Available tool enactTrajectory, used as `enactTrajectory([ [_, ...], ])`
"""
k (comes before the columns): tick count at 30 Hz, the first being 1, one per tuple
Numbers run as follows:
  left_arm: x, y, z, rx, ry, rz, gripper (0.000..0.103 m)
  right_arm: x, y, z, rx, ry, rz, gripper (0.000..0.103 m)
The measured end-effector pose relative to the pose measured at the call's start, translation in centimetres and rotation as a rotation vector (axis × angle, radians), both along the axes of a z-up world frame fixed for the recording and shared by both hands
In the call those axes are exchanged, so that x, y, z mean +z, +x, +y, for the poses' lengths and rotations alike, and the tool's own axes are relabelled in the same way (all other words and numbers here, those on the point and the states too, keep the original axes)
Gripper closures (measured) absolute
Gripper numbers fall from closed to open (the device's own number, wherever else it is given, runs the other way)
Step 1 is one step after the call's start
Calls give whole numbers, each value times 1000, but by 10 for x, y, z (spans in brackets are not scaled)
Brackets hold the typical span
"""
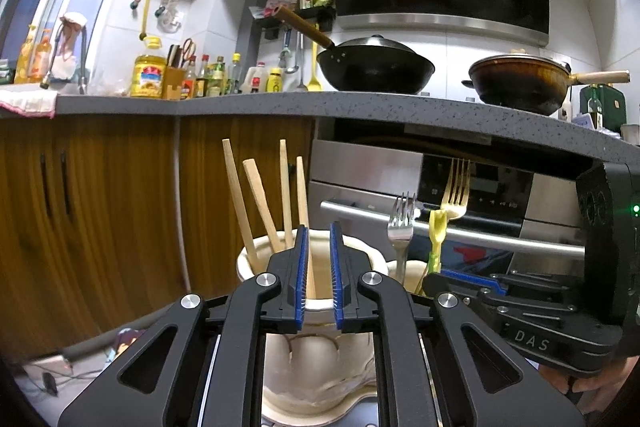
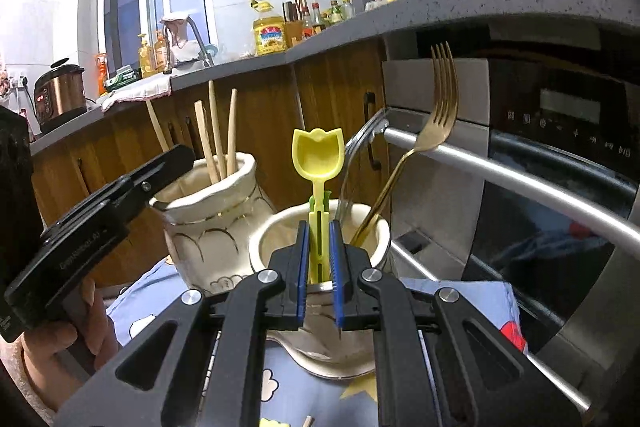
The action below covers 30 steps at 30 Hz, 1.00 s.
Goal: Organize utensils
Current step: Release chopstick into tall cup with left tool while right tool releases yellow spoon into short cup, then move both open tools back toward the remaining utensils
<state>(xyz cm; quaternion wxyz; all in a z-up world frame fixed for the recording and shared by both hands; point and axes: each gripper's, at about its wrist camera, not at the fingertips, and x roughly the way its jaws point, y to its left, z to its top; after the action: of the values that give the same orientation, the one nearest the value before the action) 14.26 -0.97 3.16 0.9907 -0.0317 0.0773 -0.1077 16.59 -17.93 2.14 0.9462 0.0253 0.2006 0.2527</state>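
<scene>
My left gripper (image 1: pixel 319 259) stands over the mouth of the cream jar (image 1: pixel 360 259), its jaws narrowly parted; one of the wooden chopsticks (image 1: pixel 304 211) rises just inside the left pad, and whether it is pinched I cannot tell. My right gripper (image 2: pixel 319 255) pinches the stem of the yellow spoon (image 2: pixel 318 155) above the second cream jar (image 2: pixel 264 239). Behind its fingertips, in that jar, lean the gold fork (image 2: pixel 440 107) and the silver fork (image 2: pixel 356 147).
</scene>
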Motion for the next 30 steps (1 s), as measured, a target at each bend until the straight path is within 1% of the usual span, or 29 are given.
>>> enactTrajectory([
  [1,0,0,0,0,2,1,88,0,0,0,-1,0,1,93],
  [3,0,-1,-1,2,6,-2,87,1,0,-1,0,1,3,91],
  [6,1,-1,-2,3,8,-5,87,3,-3,-6,-3,15,-6,75],
  [9,1,-2,-3,-1,9,-8,86,6,-7,-11,-4,29,-16,71],
  [11,3,-4,-3,-4,7,-9,83,10,-10,-16,-7,38,-23,66],
  [13,4,-7,-3,-4,7,-16,73,14,-15,-23,-10,55,-35,59],
  [14,5,-9,-4,-6,8,-20,71,15,-17,-26,-13,59,-40,58],
  [15,7,-11,-5,-7,10,-27,66,17,-19,-29,-15,62,-43,54],
  [17,9,-16,-6,-8,14,-35,54,20,-25,-36,-18,77,-50,43],
  [18,11,-20,-7,-7,15,-39,44,22,-28,-40,-21,85,-56,40],
  [19,12,-22,-8,-8,14,-40,31,23,-32,-44,-24,91,-62,32],
  [21,15,-28,-10,-8,7,-47,21,26,-40,-53,-23,103,-75,24],
  [23,17,-33,-12,-5,11,-48,14,28,-47,-62,-23,111,-84,13],
  [24,18,-36,-13,-4,13,-47,11,29,-51,-66,-24,114,-86,11],
  [26,18,-42,-14,-8,9,-43,9,29,-58,-74,-29,116,-90,5],
  [30,15,-53,-16,-18,13,-11,7,22,-67,-83,-53,97,-64,5],
])
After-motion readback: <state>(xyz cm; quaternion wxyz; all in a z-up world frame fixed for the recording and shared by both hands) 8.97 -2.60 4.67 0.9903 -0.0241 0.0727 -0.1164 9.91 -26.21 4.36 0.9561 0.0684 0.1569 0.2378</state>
